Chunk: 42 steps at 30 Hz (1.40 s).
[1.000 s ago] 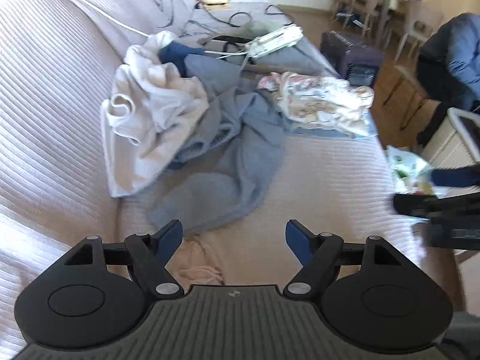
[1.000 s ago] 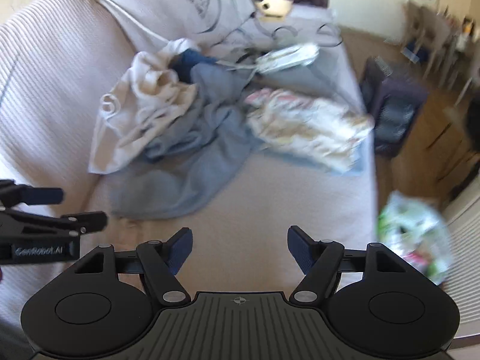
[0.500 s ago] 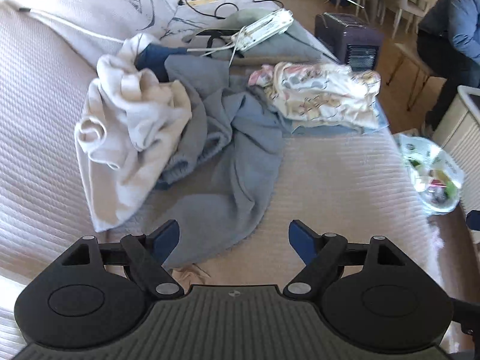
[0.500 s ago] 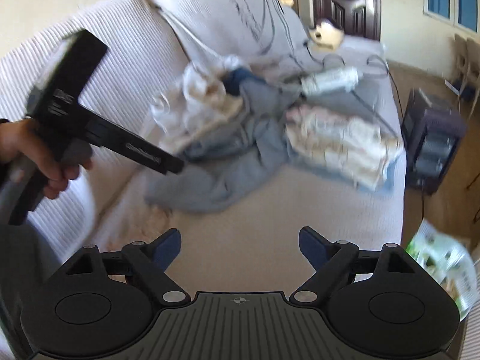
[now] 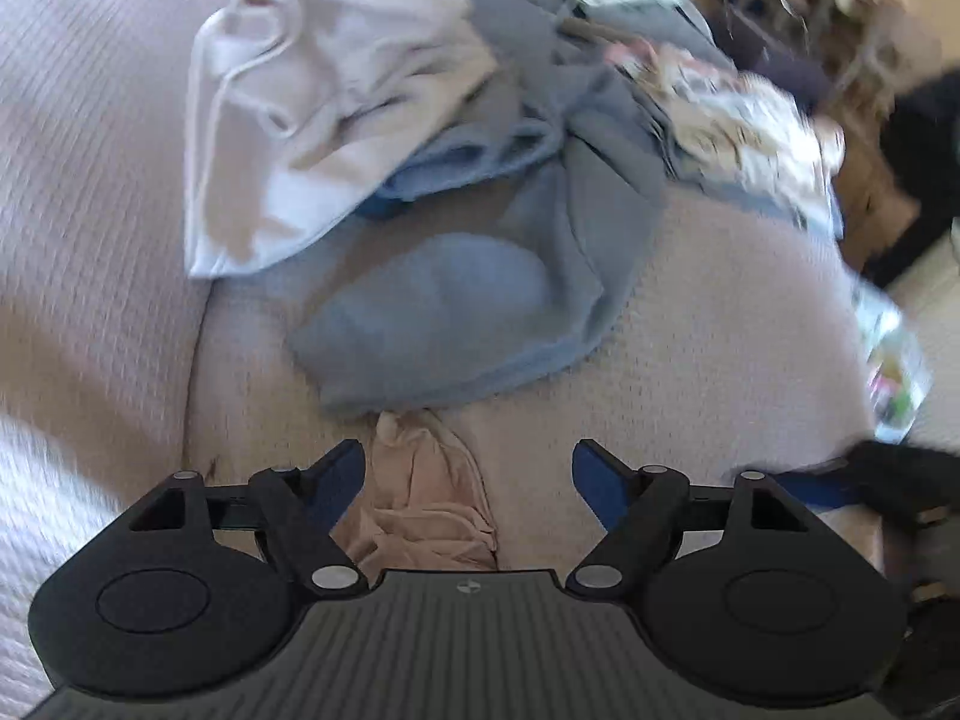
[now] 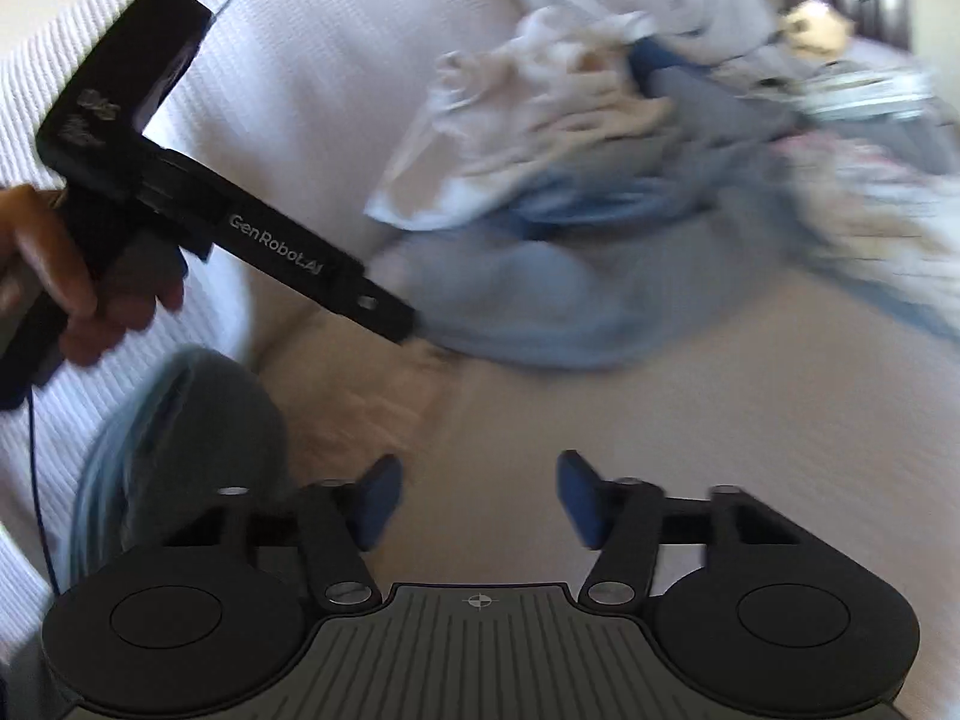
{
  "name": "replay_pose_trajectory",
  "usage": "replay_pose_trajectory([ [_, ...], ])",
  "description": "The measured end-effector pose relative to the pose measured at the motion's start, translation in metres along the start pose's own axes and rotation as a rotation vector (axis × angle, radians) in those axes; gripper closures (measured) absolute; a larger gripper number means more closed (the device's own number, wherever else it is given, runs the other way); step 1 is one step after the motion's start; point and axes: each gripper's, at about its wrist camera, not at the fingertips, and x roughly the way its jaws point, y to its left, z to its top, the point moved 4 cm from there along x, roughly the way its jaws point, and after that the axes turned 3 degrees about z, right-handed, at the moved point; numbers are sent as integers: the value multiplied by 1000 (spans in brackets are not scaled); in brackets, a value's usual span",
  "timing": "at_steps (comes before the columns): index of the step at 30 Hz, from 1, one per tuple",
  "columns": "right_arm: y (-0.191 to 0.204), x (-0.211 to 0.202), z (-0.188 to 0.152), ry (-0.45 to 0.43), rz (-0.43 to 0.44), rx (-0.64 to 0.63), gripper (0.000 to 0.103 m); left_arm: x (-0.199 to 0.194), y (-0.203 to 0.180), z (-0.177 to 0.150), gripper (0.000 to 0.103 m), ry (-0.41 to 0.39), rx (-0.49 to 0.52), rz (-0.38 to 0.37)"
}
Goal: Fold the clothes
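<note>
Clothes point(image 5: 480, 276) lie heaped on the sofa point(image 5: 720, 330); both grippers' fingers point(image 5: 336, 480) are closing on nothing.

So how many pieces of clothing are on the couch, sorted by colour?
White or cream: 1, the white garment
Blue-grey: 1, the blue-grey garment
Beige-pink: 1, the beige garment
Patterned: 1, the patterned bundle, too blurred to separate
Total: 4
</note>
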Motion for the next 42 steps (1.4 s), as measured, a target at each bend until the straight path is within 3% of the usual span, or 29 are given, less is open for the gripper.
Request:
replay_pose_trajectory([
  [7, 33, 90, 7, 157, 140, -122, 57, -11, 28, -9, 33, -79, -78, 23],
  [11, 48, 117, -2, 220, 143, -146, 61, -10, 49, -12, 33, -72, -153, 18],
  [12, 50, 122, -4, 229, 123, -142, 64, -11, 51, -12, 33, -77, -158, 24],
  [15, 51, 126, -6, 240, 86, -93, 87, -16, 55, -13, 33, -101, -167, 25],
  [16, 50, 121, -4, 232, 82, -75, 95, -19, 56, -12, 33, -110, -173, 18],
  [19, 45, 97, 3, 195, 63, -27, 99, -26, 56, -10, 30, -132, -185, 15],
  [27, 23, 3, 20, 12, -72, 49, 100, -40, 31, 2, 29, -187, -138, -58],
  [34, -27, -87, 37, -195, -331, 131, 100, -52, -3, 12, 27, -212, -61, -139],
  [37, -52, -130, 28, -218, -481, 135, 100, -51, -18, 11, 26, -220, -16, -150],
  [40, -87, -165, 10, -243, -628, 213, 100, -35, -39, 7, 26, -176, 34, -170],
  [42, -113, -174, -7, -232, -655, 291, 100, -21, -57, 2, 26, -133, 78, -191],
])
